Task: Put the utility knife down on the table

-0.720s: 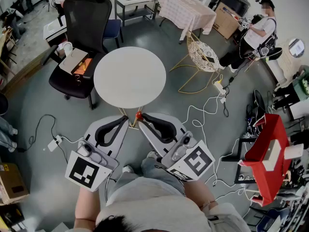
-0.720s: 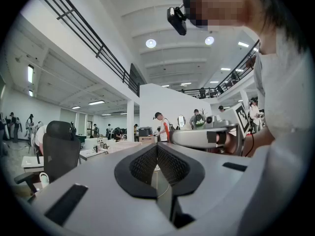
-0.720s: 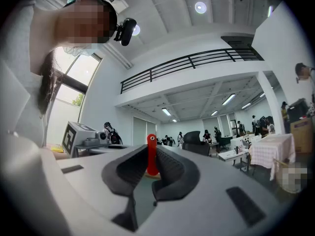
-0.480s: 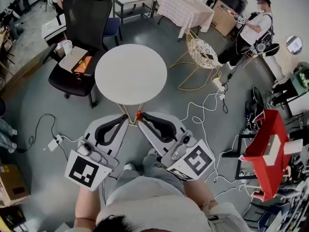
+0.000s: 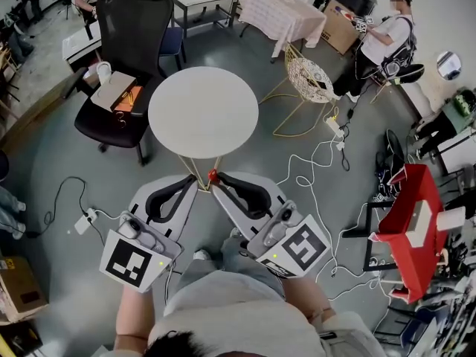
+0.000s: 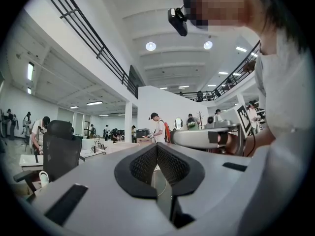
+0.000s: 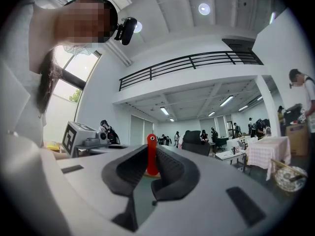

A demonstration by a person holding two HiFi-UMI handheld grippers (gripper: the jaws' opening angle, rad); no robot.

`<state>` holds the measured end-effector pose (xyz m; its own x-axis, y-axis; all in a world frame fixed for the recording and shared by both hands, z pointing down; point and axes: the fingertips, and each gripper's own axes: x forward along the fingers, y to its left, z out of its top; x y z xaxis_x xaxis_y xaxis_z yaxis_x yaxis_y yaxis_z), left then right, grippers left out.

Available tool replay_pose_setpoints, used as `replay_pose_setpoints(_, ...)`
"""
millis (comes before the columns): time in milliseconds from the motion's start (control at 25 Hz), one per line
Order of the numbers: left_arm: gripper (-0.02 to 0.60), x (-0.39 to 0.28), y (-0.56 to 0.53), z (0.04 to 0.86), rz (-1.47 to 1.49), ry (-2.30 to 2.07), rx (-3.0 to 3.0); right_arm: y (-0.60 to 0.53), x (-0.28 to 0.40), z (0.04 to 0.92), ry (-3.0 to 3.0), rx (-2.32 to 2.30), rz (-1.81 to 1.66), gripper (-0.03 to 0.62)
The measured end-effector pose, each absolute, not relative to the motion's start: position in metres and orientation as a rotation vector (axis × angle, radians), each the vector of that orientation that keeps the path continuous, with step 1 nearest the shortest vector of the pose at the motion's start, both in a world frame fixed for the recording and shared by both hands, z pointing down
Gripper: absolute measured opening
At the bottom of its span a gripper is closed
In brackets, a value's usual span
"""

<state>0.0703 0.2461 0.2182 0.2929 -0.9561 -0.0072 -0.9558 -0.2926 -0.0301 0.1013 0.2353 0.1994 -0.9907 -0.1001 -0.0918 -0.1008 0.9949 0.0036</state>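
**One knife, not yet down**

One red utility knife (image 5: 213, 175) stays clamped in the right gripper (image 5: 220, 190), just short of the round table (image 5: 203, 112). Barely anything has moved since a moment ago. The left gripper (image 5: 192, 190), also short of the table, is closed on nothing. I'd say the placing is still to come.

The round surface (image 5: 203, 114), upper centre, looks smooth matt white. The left hand-held gripper (image 5: 193, 188) and right hand-held gripper (image 5: 216, 185) are matt grey plastic with black ribbed pads (image 7: 173, 173), probably rubber. The utility knife (image 7: 151, 154) is glossy red plastic. The floor (image 5: 67, 155) is dull grey.
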Motion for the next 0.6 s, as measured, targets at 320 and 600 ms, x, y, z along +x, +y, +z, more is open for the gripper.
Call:
replay_pose_setpoints(320, 0.009, 0.07, 0.246, 0.221, 0.011, 1.811, -2.518, 0.234, 0.107, 0.203, 3.053, -0.238, -0.023, 0.057)
replay_pose_setpoints(600, 0.009, 0.072, 0.22, 0.224, 0.028, 1.822, -2.515, 0.206, 0.116, 0.207, 3.056, -0.275, -0.037, 0.057)
